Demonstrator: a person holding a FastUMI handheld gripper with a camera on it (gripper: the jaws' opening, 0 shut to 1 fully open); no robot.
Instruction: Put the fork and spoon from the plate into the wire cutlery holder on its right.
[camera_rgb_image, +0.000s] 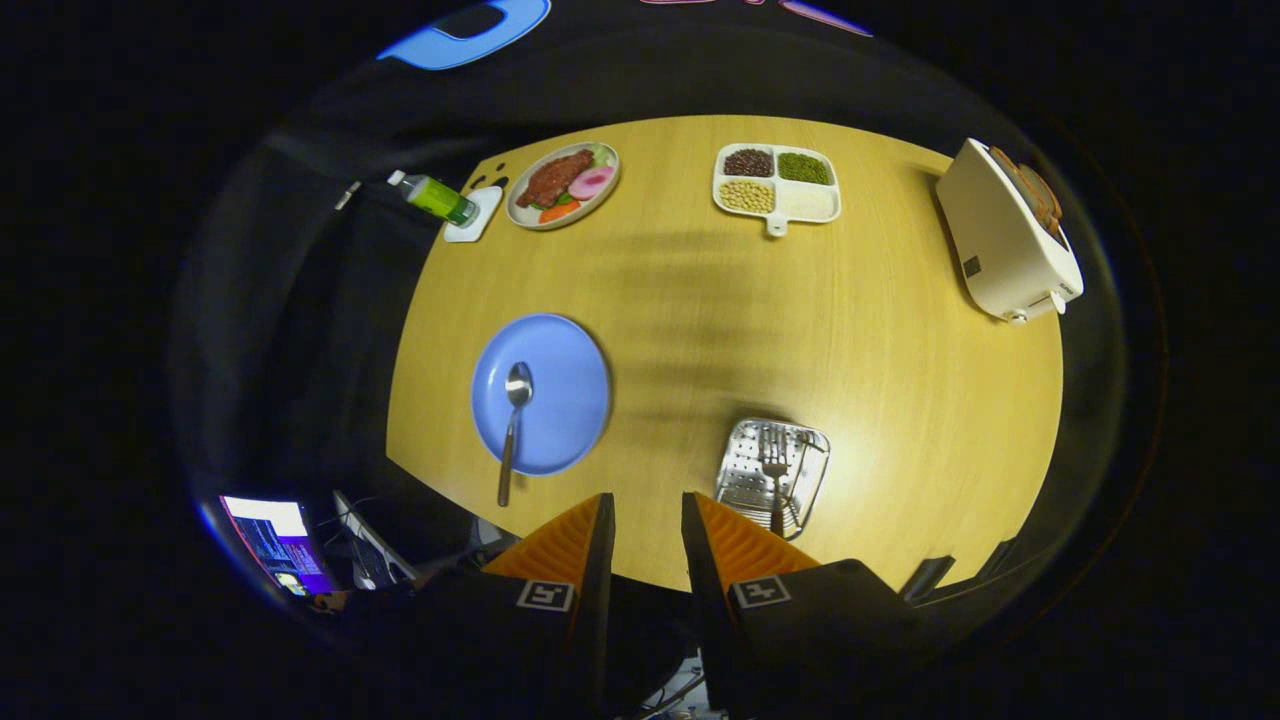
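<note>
A blue plate (560, 385) lies on the round wooden table (900, 400), ahead and to the left of my fingers. A metal spoon (513, 420) rests on it, bowl on the plate and handle sticking out over the near rim. To the plate's right sits the wire cutlery holder (742, 470), just ahead of my right finger. The fork (775, 475) lies inside the holder, tines pointing away from me. My gripper (648, 505) hovers high above the table's near edge, open, with nothing between its orange fingers (565, 545).
At the table's far side stand a green bottle (436, 197) on a white coaster, a plate of food (563, 184) and a white divided tray (777, 183) of beans. A white toaster (1008, 235) sits at the far right. A lit screen (275, 540) glows below the table's left.
</note>
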